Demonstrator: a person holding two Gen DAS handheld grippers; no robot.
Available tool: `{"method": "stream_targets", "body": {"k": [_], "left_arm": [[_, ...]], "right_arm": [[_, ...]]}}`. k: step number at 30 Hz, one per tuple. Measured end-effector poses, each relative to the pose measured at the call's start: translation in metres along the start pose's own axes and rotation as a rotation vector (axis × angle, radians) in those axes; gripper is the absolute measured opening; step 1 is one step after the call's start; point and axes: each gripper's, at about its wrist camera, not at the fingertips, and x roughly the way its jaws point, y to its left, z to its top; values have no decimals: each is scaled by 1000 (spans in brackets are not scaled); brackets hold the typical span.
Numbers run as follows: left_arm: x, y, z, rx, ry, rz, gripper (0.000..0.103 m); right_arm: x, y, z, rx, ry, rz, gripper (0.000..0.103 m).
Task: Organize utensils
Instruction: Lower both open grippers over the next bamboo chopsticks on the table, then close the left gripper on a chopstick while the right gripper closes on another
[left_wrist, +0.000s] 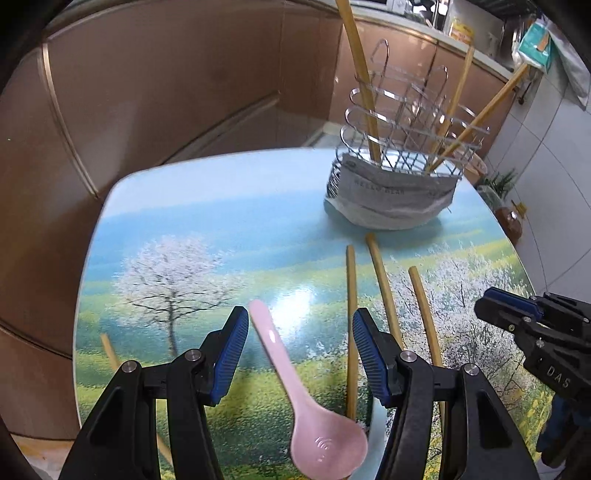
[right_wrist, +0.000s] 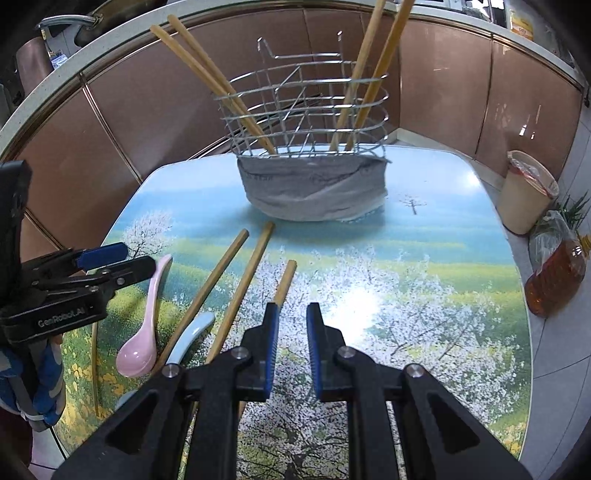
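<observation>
Near the table's front-left, left gripper (left_wrist: 299, 332) hangs released astride the pink spoon (left_wrist: 314, 424) handle: drop lower, center, then clamp; right gripper (right_wrist: 292, 332) nearly clenched, empty, wire caddy (right_wrist: 310, 147) far.

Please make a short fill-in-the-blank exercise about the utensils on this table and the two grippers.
1. The spoon between the left gripper's open fingers is ____ in colour.
2. The wire basket holds ____ chopsticks.
3. A grey ____ is wrapped around the basket's base.
4. The right gripper holds ____.

Missing words: pink; four; cloth; nothing
</observation>
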Motion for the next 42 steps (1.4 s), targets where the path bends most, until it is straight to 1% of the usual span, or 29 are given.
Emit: {"method": "stream_targets", "body": {"k": [2, 4, 6, 10, 13, 23, 27, 29, 35, 42], "left_arm": [[9, -3, 5, 13, 39, -16, 58], [16, -6, 9, 20, 62, -21, 58], [22, -9, 14, 33, 86, -30, 58], [34, -18, 23, 68, 123, -23, 57], [43, -21, 29, 71, 149, -13, 55], [67, -26, 43, 88, 188, 13, 54], [74, -29, 43, 92, 206, 20, 48], [77, -30, 44, 87, 211, 18, 48], [79, -29, 43, 86, 211, 22, 47], [76, -34, 42, 84, 218, 15, 47]], "right_arm": [[6, 3, 3, -7, 17, 6, 15], [10, 4, 5, -10, 31, 14, 16], [17, 6, 8, -16, 50, 23, 21], [28, 10, 14, -37, 83, 13, 22], [37, 10, 20, -36, 104, 2, 22], [66, 19, 26, -59, 153, -24, 22], [78, 28, 29, -73, 167, -36, 22], [82, 31, 29, -79, 172, -39, 22], [95, 39, 24, -85, 180, -35, 22], [93, 37, 21, -84, 174, -28, 22]]}}
